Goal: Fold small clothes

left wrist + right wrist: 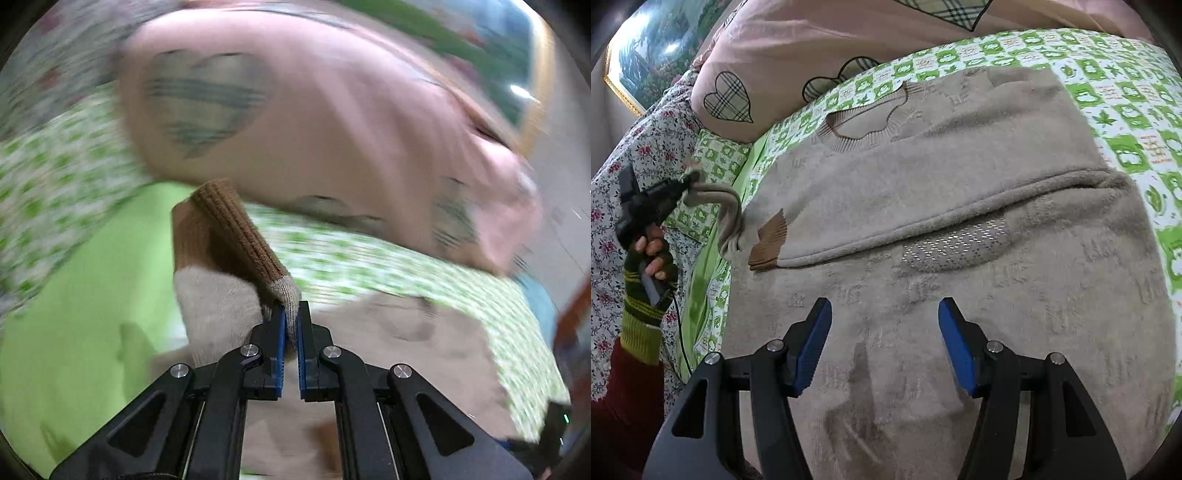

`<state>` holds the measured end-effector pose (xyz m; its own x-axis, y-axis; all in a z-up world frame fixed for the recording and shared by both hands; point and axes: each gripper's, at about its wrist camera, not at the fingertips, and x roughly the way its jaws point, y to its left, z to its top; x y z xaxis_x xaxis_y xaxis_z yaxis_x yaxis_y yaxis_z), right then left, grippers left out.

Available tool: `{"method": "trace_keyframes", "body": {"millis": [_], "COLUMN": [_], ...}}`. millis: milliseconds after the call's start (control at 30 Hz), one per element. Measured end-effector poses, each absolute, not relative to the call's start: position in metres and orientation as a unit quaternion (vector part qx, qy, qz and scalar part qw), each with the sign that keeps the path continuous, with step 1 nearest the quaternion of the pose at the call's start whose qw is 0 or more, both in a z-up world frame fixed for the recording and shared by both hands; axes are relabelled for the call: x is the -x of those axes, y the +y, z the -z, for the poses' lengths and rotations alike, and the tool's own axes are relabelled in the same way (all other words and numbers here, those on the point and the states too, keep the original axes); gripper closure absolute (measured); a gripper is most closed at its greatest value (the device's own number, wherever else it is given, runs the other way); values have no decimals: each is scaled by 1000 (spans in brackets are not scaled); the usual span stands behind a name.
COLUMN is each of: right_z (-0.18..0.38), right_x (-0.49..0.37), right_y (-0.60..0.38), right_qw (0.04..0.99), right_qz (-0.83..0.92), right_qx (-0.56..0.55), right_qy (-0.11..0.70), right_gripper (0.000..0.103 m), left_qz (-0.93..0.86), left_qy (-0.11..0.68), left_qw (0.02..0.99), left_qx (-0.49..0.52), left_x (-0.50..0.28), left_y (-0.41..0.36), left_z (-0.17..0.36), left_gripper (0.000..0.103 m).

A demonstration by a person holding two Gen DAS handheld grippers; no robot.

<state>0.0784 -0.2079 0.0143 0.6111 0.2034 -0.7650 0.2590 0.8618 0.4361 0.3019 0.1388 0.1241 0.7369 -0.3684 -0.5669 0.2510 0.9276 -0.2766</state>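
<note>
While the left gripper pinches the fuzzy beige sweater's brown-cuffed sleeve, probably lifted at the left, the right gripper hovers near, fingers apart.

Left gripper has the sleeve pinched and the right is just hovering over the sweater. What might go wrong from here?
1. The left gripper pinches only the sleeve's thin edge near the brown cuff; a pull may slip it free.
2. The right gripper hangs open above the sweater, pinning nothing, so the body may drag.
3. The other sleeve, already folded across, may shift.
</note>
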Motion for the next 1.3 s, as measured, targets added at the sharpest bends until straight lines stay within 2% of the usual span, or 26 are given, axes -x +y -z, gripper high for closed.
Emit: {"method": "trace_keyframes", "body": {"millis": [300,433,633,833,1033,1300], "right_z": [-21,-18,-16,-23,-29,-9], "right_x": [-54,-47,-40,-43,-77,-143], "right_y": [-241,-253,-263,-264,-270,-282], "right_qw": [859,857,855,862,871,859], "right_qz": [61,78,91,85,66,62], "right_qx": [-287,-297,-311,-314,-319,-301], "right_qy": [418,414,405,388,368,410], "right_gripper": [42,42,42,42,42,42], "left_qz": [344,374,365,344,239,81], "left_qy": [330,352,391,388,380,415], "left_qw": [879,858,845,855,892,899], "left_qx": [23,-3,-16,9,49,118], "left_x": [-261,-251,-252,-231,-198,-194], "left_y": [-39,-91,-122,-82,14,130], "left_z": [-111,-80,-39,-41,-40,-4], "left_gripper": [100,100,100,94,82,81]}}
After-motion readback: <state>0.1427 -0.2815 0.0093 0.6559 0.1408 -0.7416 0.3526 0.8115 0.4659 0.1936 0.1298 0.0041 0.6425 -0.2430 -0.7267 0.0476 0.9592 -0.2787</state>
